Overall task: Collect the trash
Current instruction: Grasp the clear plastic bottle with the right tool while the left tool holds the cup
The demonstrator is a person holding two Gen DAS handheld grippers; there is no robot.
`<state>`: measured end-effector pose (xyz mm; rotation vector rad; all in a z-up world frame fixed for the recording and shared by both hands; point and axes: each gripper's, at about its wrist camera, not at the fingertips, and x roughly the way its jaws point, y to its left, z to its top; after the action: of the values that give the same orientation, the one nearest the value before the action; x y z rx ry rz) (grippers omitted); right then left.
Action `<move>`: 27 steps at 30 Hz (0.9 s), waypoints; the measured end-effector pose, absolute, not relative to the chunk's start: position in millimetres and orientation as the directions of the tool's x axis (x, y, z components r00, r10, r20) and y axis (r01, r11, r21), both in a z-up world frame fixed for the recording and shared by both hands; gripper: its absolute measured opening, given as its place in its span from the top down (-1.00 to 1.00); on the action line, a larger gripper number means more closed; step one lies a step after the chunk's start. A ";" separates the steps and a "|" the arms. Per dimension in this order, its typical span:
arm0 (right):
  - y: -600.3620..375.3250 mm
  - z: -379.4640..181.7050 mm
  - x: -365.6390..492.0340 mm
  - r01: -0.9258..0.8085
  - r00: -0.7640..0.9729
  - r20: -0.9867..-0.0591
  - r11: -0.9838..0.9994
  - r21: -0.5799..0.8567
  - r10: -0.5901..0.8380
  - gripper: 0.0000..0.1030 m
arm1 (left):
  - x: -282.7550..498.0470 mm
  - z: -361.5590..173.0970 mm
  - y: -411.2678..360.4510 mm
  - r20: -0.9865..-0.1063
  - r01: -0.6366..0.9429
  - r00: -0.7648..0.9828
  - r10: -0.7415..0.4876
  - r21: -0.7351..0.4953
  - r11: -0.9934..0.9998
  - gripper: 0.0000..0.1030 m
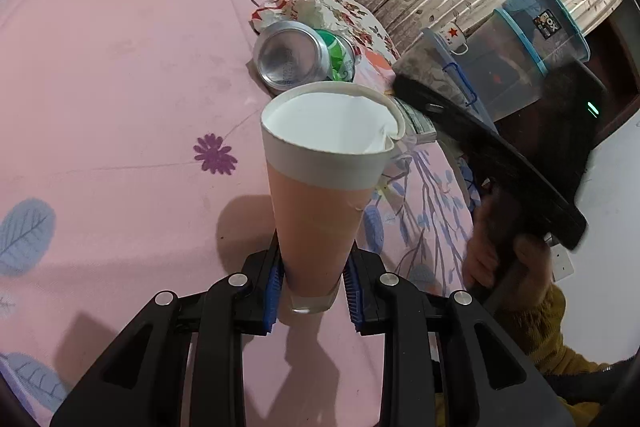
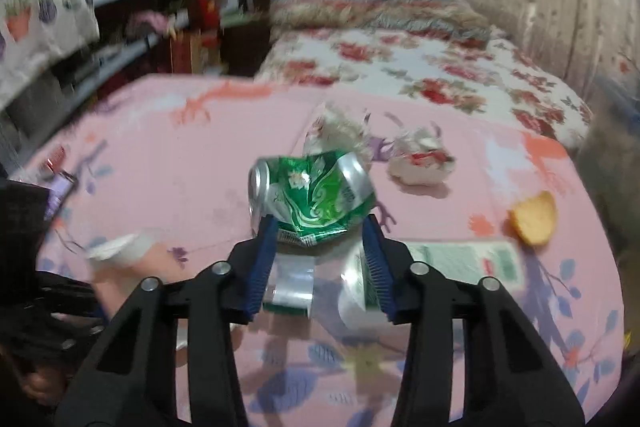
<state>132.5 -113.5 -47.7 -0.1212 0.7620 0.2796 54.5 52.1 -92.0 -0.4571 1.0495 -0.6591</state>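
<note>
My left gripper [image 1: 314,269] is shut on the lower part of a pink paper cup [image 1: 320,155] with a white rim, held upright above the pink bedsheet [image 1: 120,107]. The cup's rim is dented on its right side. My right gripper [image 2: 320,239] has its blue pads pressed on a crushed green drink can [image 2: 316,191], which is buckled between them. In the left wrist view the can [image 1: 300,55] shows its silver bottom just behind the cup. The right wrist view catches the cup [image 2: 120,247] low on the left.
Loose litter lies on the sheet: a crumpled red-and-white wrapper [image 2: 420,163], a yellow-orange scrap [image 2: 534,219], a flat green-and-white packet [image 2: 460,259] and a purple wrapper [image 2: 60,187]. Clear plastic tubs [image 1: 528,55] stand off the bed's right side. A hand [image 1: 496,255] grips the other tool.
</note>
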 end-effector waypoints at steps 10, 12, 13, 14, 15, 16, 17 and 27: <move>-97.5 -61.4 91.6 -0.373 0.702 -0.710 0.876 -0.305 0.052 0.16 | 57.2 -86.0 75.3 -0.645 0.253 0.385 -0.660 -0.613 0.748 0.51; -106.7 -62.9 77.8 -0.374 0.697 -0.716 0.872 -0.314 0.041 0.16 | 59.1 -86.3 78.0 -0.644 0.247 0.386 -0.660 -0.617 0.747 0.51; -113.7 -62.8 70.8 -0.371 0.694 -0.719 0.876 -0.308 0.041 0.16 | 59.3 -86.8 78.6 -0.644 0.246 0.385 -0.661 -0.619 0.746 0.51; -118.8 -62.5 66.3 -0.366 0.693 -0.719 0.882 -0.298 0.045 0.16 | 59.8 -87.7 77.4 -0.644 0.246 0.379 -0.665 -0.622 0.743 0.51; -126.6 -61.3 59.7 -0.352 0.695 -0.718 0.891 -0.286 0.044 0.16 | 60.0 -88.5 76.2 -0.644 0.249 0.374 -0.667 -0.623 0.741 0.51; -133.1 -60.0 54.3 -0.336 0.696 -0.717 0.901 -0.274 0.042 0.16 | 60.2 -89.5 74.3 -0.645 0.252 0.369 -0.669 -0.624 0.740 0.51; -138.9 -59.3 49.9 -0.322 0.698 -0.715 0.909 -0.264 0.040 0.16 | 60.3 -89.3 69.8 -0.645 0.262 0.362 -0.673 -0.622 0.738 0.51; -226.4 -40.8 8.9 -0.058 0.803 -0.593 0.998 0.016 0.056 -0.19 | 58.4 -85.8 23.3 -0.648 0.350 0.289 -0.705 -0.614 0.707 0.51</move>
<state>8.9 -226.4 -40.8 -0.0028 0.6351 0.0608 58.4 23.3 -85.8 -0.3893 1.0620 -0.7284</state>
